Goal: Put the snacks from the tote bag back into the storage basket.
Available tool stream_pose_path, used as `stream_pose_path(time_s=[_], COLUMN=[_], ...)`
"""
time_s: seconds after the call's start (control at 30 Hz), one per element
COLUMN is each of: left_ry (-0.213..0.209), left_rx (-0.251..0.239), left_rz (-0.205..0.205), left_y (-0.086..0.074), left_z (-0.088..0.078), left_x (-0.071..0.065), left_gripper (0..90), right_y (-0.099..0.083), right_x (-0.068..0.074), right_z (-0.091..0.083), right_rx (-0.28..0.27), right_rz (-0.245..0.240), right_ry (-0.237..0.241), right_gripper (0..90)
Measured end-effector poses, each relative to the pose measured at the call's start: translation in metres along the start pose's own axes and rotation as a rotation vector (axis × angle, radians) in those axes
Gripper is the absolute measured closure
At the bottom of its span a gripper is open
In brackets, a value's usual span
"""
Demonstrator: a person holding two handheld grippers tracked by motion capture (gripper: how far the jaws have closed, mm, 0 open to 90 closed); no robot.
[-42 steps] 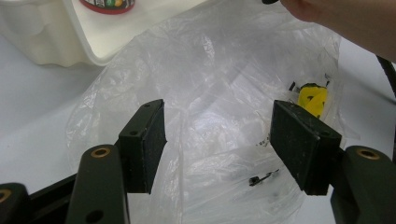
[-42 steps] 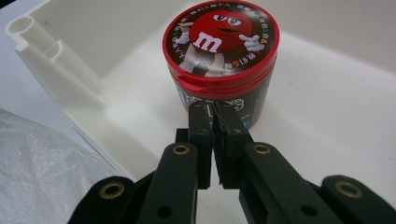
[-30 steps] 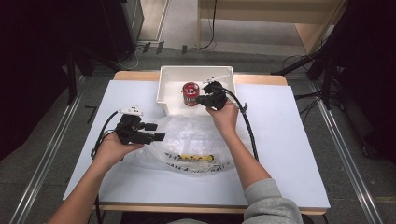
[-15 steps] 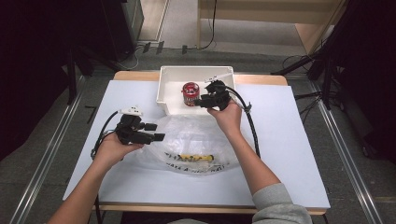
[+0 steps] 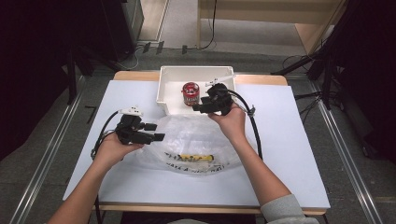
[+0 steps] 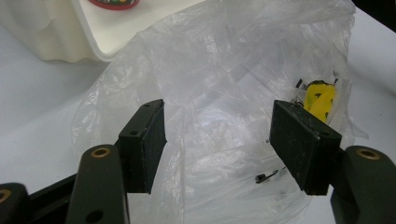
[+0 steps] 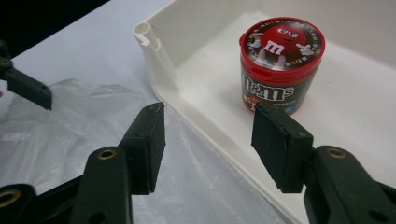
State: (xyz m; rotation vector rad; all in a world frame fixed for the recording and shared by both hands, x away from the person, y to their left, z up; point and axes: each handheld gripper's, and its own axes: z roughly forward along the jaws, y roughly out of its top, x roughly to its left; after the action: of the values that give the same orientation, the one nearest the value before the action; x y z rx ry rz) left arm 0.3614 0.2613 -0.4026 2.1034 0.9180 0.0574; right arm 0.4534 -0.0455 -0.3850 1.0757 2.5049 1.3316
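Right gripper view: jaws of right gripper [image 7: 208, 144] just been opening, parted with nothing between, M&M's tub [image 7: 281, 63] standing upright just beyond the far pad inside white bin [image 7: 154, 42], bin wall crossing below. Left gripper [image 6: 217, 142] wide open over crumpled plastic bag [image 6: 219, 70], gripping nothing; yellow item [image 6: 322, 100] inside blurred, half hidden behind one pad.

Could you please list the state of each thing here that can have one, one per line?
candy tub: upright, lid on, standing in the bin.
white bin: open-topped, on the table.
plastic bag: crumpled, lying flat on the table.
left gripper: open, over the bag.
right gripper: open, nothing between the jaws, which have just been opening.
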Motion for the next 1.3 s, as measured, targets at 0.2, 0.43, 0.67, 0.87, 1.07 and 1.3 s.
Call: stream_pose_path(time_s=[0.2,0.43,0.67,0.87,1.07,1.3], left_ry=[0.000,0.003,0.003,-0.001,-0.002,-0.004], left_rx=[0.001,-0.001,-0.002,-0.010,-0.008,-0.001], left_rz=[0.002,0.008,0.017,0.015,0.019,0.027], left_y=[0.000,0.000,0.000,0.000,0.001,0.001], left_z=[0.000,0.001,0.000,-0.001,-0.002,-0.001], left_x=[-0.001,-0.001,-0.002,-0.003,-0.003,-0.005], left_gripper=[37.4,37.4,37.4,37.4,37.4,37.4], right_y=[-0.008,-0.015,-0.021,-0.030,-0.037,-0.047], right_x=[0.007,0.010,0.017,0.018,0.022,0.027], right_z=[-0.010,-0.019,-0.024,-0.029,-0.037,-0.043], right_rx=[-0.010,-0.018,-0.007,-0.029,-0.045,-0.036], right_rz=[-0.014,-0.023,-0.044,-0.043,-0.044,-0.052], right_ry=[0.019,0.032,0.013,0.003,0.002,-0.012], right_gripper=[45.7,36.9,32.6,32.5,32.3,29.7])
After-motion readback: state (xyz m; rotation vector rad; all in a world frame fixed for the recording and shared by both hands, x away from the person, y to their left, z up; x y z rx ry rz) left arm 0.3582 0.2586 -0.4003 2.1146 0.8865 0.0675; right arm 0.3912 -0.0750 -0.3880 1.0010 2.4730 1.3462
